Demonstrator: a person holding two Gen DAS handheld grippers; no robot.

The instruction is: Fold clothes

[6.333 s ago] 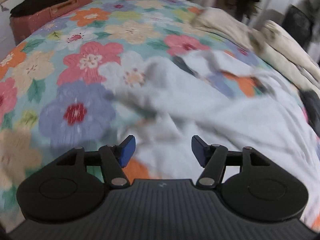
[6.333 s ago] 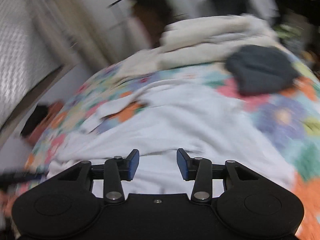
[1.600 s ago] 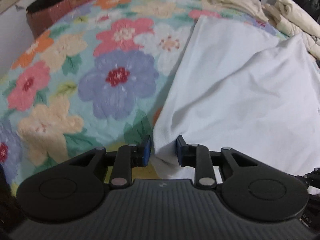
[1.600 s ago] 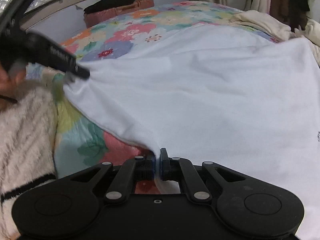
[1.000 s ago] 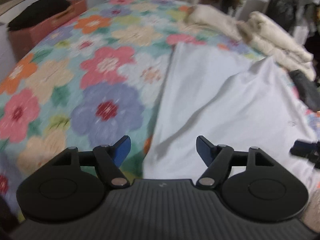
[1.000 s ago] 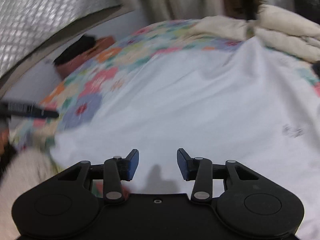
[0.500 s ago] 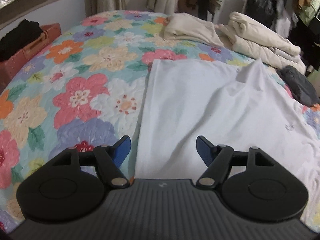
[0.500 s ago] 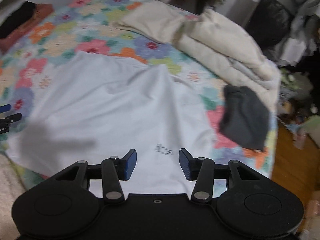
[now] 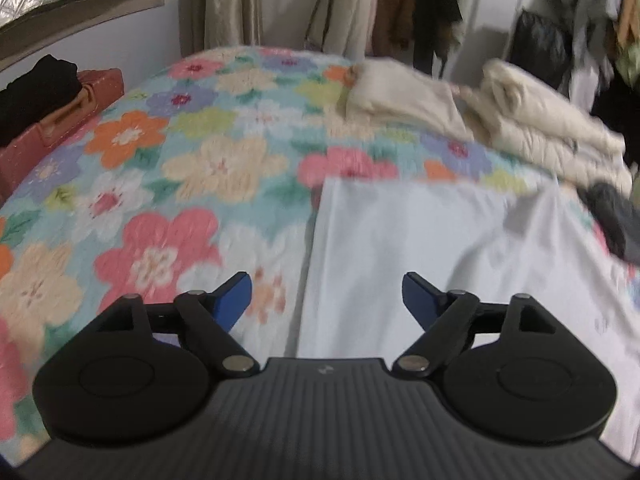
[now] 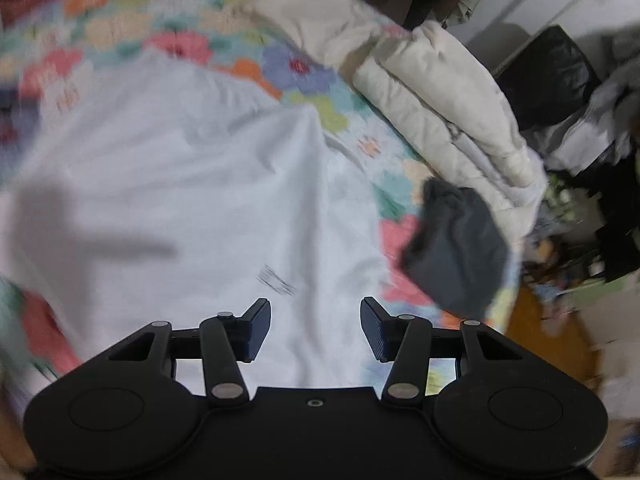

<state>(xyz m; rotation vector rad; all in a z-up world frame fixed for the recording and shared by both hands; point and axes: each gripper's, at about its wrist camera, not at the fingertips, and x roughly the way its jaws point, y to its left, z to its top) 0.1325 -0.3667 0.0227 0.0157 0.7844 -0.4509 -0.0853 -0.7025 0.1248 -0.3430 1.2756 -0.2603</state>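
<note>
Left gripper (image 9: 327, 294): angled down over the bed, jaws wide and still opening, nothing between them; its blue pads (image 9: 232, 295) hang clear above the cloth. Right gripper (image 10: 315, 330): pitched more steeply down, jaws parted about halfway, empty, its pads above the near edge of the shirt (image 10: 192, 200).

The shirt, white, lies spread flat on the quilt (image 9: 168, 168), its straight left edge running away from the left gripper and one fold ridge rising toward the far right. A small dark print (image 10: 276, 278) just beyond the right gripper is too smeared to read.

Right of the shirt lies a dark garment (image 10: 456, 244); beyond it, cream bedding (image 10: 440, 120). Both views are motion-blurred. The gripper bodies hide the shirt's near hem, and no hand shows.
</note>
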